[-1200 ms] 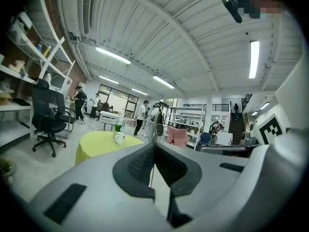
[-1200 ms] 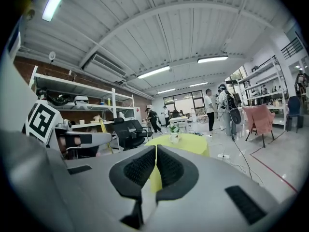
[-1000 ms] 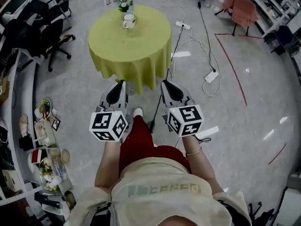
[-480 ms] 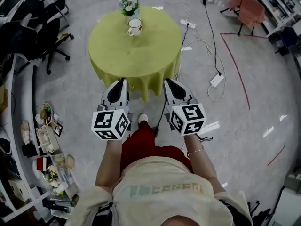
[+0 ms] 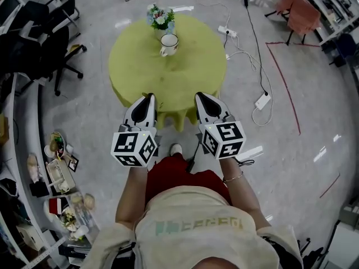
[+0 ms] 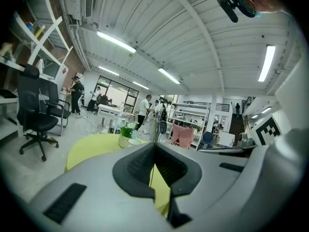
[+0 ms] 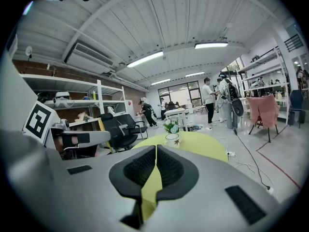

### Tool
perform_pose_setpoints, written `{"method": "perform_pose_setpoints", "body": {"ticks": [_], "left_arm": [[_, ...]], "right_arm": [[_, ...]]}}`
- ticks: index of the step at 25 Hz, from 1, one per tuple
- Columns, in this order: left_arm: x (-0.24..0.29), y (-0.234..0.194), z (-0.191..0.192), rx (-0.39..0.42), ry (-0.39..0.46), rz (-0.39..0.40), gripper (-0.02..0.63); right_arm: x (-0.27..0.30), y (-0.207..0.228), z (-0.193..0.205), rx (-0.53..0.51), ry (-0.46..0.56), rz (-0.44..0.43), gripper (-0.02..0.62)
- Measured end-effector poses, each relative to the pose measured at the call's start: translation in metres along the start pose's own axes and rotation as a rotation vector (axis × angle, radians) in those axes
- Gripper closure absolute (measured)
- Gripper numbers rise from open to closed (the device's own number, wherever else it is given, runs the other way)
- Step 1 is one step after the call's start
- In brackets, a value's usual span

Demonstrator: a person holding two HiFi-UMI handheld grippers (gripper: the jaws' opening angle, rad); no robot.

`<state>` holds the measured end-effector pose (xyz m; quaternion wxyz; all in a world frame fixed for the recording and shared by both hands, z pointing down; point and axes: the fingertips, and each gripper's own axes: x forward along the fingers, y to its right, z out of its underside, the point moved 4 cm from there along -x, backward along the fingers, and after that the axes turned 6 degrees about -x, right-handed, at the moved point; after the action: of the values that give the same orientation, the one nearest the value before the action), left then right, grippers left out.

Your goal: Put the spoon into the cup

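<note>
You get bright, even light from ceiling tubes point(image 6: 116, 41). Floor point(image 5: 314, 94) glare at 12 and 3 o'clock. Heavy fisheye, black corners, soft close foreground.

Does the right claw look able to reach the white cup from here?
Probably not yet: nothing blocks it, but the white cup stands across the round green table from the right claw.

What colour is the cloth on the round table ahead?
The tablecloth is a plain yellow-green with no pattern. It shows best in the head view.
</note>
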<state>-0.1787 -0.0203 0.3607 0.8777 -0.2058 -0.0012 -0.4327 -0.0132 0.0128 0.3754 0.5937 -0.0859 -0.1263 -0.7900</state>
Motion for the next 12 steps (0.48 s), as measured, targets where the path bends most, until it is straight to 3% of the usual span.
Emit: {"method": "perform_pose_setpoints", "body": {"ticks": [12], "left_arm": [[0.035, -0.031, -0.018, -0.026, 0.01, 0.028, 0.583]], "right_arm": [[0.044, 0.003, -0.009, -0.037, -0.035, 0.006, 0.558]]}}
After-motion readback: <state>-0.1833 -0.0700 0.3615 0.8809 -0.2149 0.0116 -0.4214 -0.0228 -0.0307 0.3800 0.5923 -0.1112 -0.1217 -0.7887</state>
